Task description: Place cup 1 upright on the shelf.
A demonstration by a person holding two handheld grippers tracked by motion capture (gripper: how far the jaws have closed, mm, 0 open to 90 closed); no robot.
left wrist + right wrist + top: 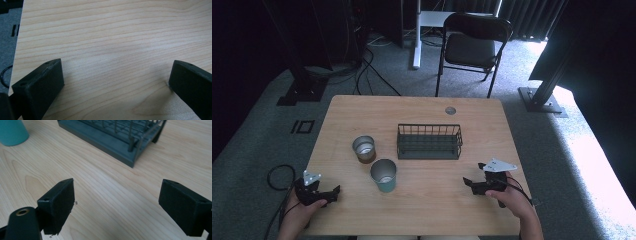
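Left gripper (331, 194): held at the lower left of the high view, jaws spread wide, nothing gripped.
Right gripper (473, 181): held at the lower right, jaws wide, nothing gripped.
Teal cup (384, 175): stood upright on the counter (422, 210), lower centre, between the grippers.
Metal cup (364, 149): placed just up-left of it.
Wire basket (429, 142): set at centre.

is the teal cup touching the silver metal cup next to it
Apart. The high view shows bare wood between the teal cup and the silver metal cup.

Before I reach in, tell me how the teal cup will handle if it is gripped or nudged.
The teal cup stands upright and open-topped, taller than wide, so a high push could tip it. Its wall looks smooth, so fingers may slip. It looks nearly empty, so probably light; once tipped it would likely roll.
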